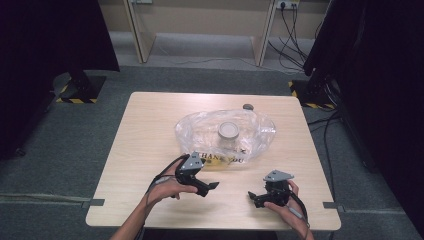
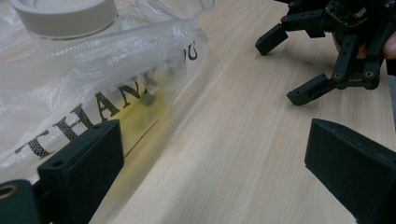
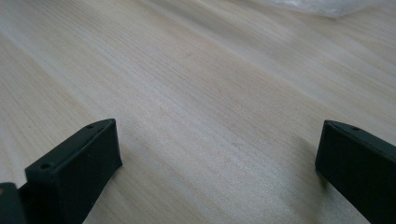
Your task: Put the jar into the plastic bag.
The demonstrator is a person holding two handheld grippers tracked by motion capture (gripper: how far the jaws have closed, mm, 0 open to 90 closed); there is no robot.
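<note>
A clear plastic bag printed THANK YOU lies in the middle of the wooden table. Inside it stands a jar with a pale grey lid. My left gripper is open just in front of the bag's near edge and holds nothing. My right gripper is open too, a little to the right, with its jaws pointing at the left one. In the left gripper view the bag and jar lie beyond my left jaw, and the right gripper faces me. The right gripper hovers over bare wood.
A small grey round object sits at the table's back edge behind the bag. Something yellowish shows through the bag's near edge. Stands with hazard-striped bases and cables are on the floor around the table.
</note>
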